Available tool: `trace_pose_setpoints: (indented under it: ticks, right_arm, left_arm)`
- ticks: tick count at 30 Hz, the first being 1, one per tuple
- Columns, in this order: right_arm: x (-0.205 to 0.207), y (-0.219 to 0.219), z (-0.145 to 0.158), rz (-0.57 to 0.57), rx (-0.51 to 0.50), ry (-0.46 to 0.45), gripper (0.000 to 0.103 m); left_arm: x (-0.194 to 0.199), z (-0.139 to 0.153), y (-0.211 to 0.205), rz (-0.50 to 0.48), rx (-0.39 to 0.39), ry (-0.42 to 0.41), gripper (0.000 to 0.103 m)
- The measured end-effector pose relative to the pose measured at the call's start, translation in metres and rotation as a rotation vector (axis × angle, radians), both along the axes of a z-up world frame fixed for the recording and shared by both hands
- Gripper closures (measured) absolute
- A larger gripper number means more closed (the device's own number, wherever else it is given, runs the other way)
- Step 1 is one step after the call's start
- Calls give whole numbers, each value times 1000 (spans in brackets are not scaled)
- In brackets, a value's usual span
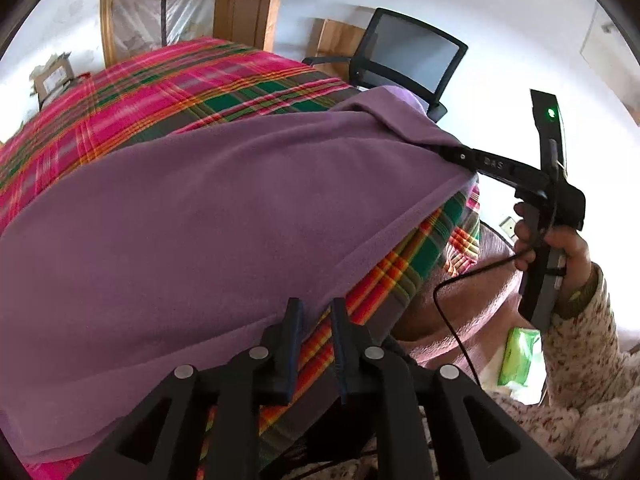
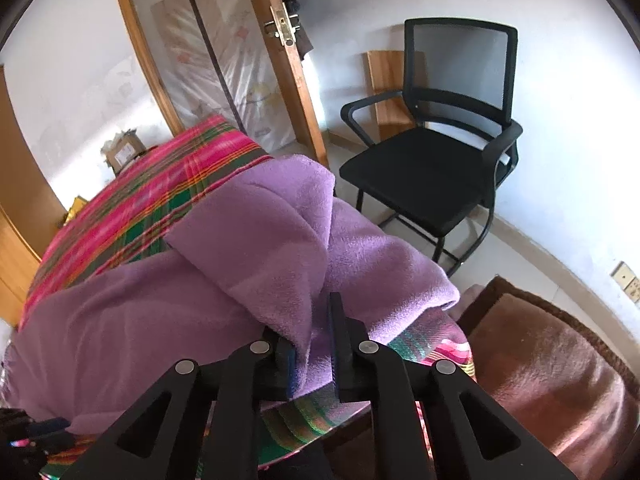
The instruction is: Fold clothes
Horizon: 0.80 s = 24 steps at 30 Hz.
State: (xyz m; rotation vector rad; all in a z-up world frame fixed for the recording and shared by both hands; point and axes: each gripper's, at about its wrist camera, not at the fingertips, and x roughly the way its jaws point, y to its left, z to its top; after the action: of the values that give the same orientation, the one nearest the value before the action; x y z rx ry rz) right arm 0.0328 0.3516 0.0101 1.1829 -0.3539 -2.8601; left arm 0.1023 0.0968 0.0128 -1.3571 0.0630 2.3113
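**Right Gripper Holding Raised Fleece Edge**

Right gripper (image 2: pixel 312 344): jaws clamped on a lifted fold of the purple fleece garment (image 2: pixel 248 240), lower centre of the right wrist view. Left gripper (image 1: pixel 316 332): jaws parted, nothing between them, at the garment's near hem, lower centre of the left wrist view.

Procedure: this appears to be a fold in progress. Keep the pinch firm; carry the edge low and level so the soft pile does not bunch.

Surface: plaid bedspread (image 1: pixel 160 92) beneath the garment. Room: black office chair (image 2: pixel 448 152) at right, wooden door (image 2: pixel 288 64) at upper centre, brown blanket (image 2: pixel 552 368) at lower right.
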Motion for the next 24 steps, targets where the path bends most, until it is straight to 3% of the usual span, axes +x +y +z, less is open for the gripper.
trace_pose_setpoints:
  ticks: [7, 16, 18, 24]
  right_arm:
    - [0, 6, 2, -17, 13, 3, 83]
    - [5, 10, 5, 14, 14, 29, 81]
    - [7, 4, 10, 49, 71, 51, 80]
    - [27, -22, 17, 144, 367, 139, 78]
  left_arm:
    - [-1, 7, -14, 11, 72, -1, 88]
    - [-24, 5, -22, 71, 125, -15, 88]
    - [-31, 2, -21, 83, 131, -22, 88]
    - [-46, -4, -11, 62, 124, -40, 88]
